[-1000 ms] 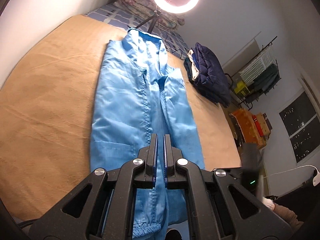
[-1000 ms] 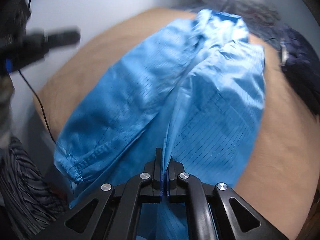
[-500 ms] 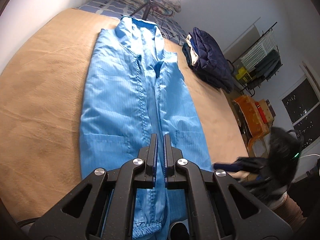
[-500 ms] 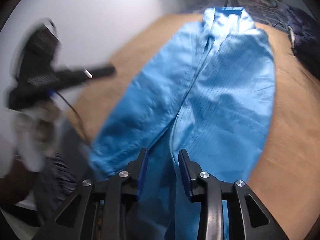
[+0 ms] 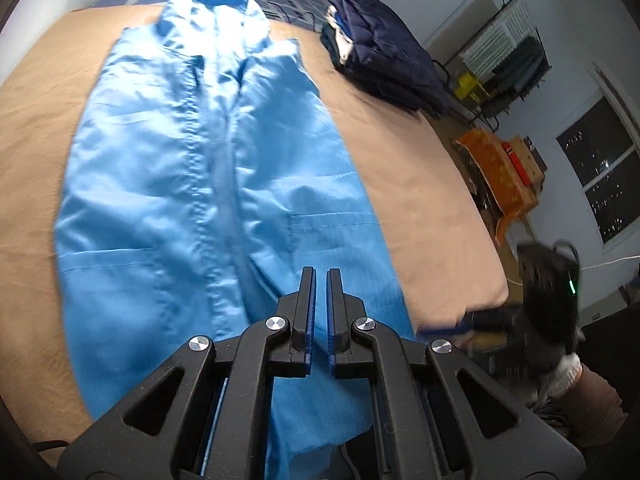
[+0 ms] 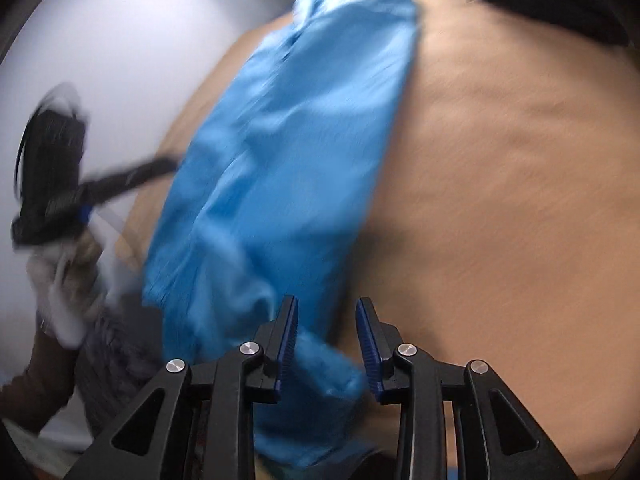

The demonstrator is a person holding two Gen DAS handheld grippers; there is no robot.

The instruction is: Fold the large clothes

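Note:
A long light-blue zip-front garment (image 5: 208, 168) lies flat along the tan bed cover, collar at the far end, hem hanging over the near edge. It also shows, blurred, in the right wrist view (image 6: 288, 152). My left gripper (image 5: 319, 276) hovers over the garment's lower right part, jaws nearly together with a thin gap and nothing between them. My right gripper (image 6: 327, 306) is open and empty above the bed's near edge, with blue cloth just below its left finger. It appears blurred in the left wrist view (image 5: 532, 316).
The tan bed cover (image 5: 400, 160) spreads wide on both sides of the garment. A pile of folded dark clothes (image 5: 384, 52) sits at the far right. Beyond the bed's right side are an orange crate (image 5: 496, 172), a clothes rack and a window.
My right gripper let go of the garment, opened and swung right toward the bed's edge. My left gripper moved forward and right over the garment, still nearly closed.

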